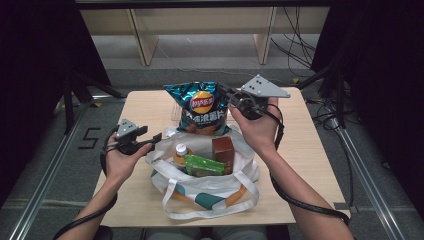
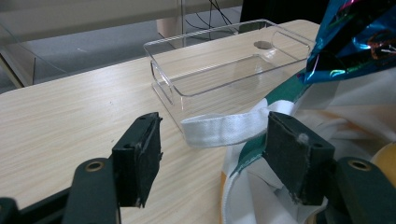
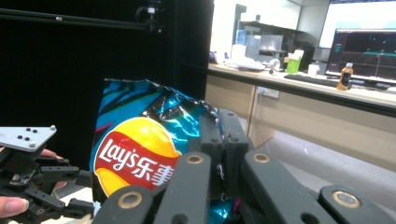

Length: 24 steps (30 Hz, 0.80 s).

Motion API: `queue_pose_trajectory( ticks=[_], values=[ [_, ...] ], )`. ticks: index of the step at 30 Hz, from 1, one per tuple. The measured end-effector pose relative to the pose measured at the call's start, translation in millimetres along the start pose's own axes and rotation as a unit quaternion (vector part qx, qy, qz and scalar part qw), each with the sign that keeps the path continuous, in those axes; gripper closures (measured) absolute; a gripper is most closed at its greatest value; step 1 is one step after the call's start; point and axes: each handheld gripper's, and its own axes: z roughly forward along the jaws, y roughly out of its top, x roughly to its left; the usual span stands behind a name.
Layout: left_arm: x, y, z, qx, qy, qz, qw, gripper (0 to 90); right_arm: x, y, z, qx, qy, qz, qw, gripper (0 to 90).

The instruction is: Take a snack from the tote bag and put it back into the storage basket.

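Above bag (image 1: 205, 185): R tongs (image 1: 226, 95) clamp chips (image 1: 200, 107); L tongs (image 1: 152, 136) wide.

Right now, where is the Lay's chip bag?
In the high view the Lay's chip bag hangs above the far rim of the white tote bag, its top right corner pinched in the right gripper, ahead of the clear plastic tray.

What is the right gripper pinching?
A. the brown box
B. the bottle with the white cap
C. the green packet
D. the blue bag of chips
D: the right gripper has its jaws shut on the top edge of the blue bag of chips, held up above the tote bag.
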Motion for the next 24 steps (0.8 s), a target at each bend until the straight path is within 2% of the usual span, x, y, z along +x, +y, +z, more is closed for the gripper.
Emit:
queue_pose_trajectory(
  ticks=[2, 3, 5, 9, 11, 12, 15, 16, 20, 21, 22, 23, 24],
  values=[
    [0.6, -0.2, 0.3, -0.002, 0.001, 0.000, 1.0000, 35.4, -0.6, 0.1, -0.4, -0.004, 0.001, -0.007, 1.0000, 90.0],
    [-0.3, -0.3, -0.5, 0.004, 0.006, -0.006, 1.0000, 35.3, -0.2, -0.3, -0.4, -0.003, 0.001, -0.004, 1.0000, 90.0],
    [0.4, -0.3, -0.2, 0.004, 0.005, -0.001, 1.0000, 35.4, 0.1, -1.3, -0.1, -0.003, -0.001, -0.008, 1.0000, 90.0],
    [-0.3, -0.2, -0.4, 0.003, 0.005, -0.004, 1.0000, 35.3, 1.6, -1.6, -0.1, 0.001, 0.003, 0.000, 1.0000, 90.0],
    [0.5, 0.1, 0.1, -0.001, 0.002, -0.001, 1.0000, 35.4, 0.6, -0.1, 0.5, -0.006, -0.002, -0.011, 0.9999, 90.0],
    [-0.5, 0.2, -1.2, 0.004, 0.007, -0.005, 1.0000, 35.4, 1.8, 0.7, 0.4, -0.002, 0.005, -0.002, 1.0000, 90.0],
    [-0.4, 0.4, -1.1, 0.003, 0.007, -0.006, 1.0000, 35.4, 1.6, 3.2, 0.8, -0.006, 0.000, -0.008, 0.9999, 90.0],
    [-0.4, 0.6, -1.1, 0.002, 0.007, -0.005, 1.0000, 35.4, 2.6, 4.1, 0.5, -0.002, 0.003, 0.001, 1.0000, 90.0],
    [0.3, 0.7, -1.6, 0.003, 0.007, -0.004, 1.0000, 35.4, 3.3, 7.8, 0.7, -0.011, 0.001, -0.004, 0.9999, 90.0],
    [-0.3, 0.4, -1.6, 0.003, 0.007, -0.010, 0.9999, 35.4, 2.1, 8.8, 0.7, -0.012, 0.003, -0.013, 0.9998, 90.0],
    [-0.2, 0.4, -1.5, 0.002, 0.007, -0.010, 0.9999, 35.4, 2.8, 9.4, 0.4, -0.011, 0.003, -0.004, 0.9999, 90.0],
    [-0.2, 0.5, -1.5, 0.002, 0.008, -0.011, 0.9999, 35.3, 1.3, 10.2, 0.9, -0.015, 0.000, -0.011, 0.9998, 90.0],
    [-0.1, 0.6, -1.6, 0.001, 0.008, -0.011, 0.9999, 35.4, 2.0, 10.7, 0.7, -0.013, 0.001, -0.005, 0.9999, 90.0]
  ],
)
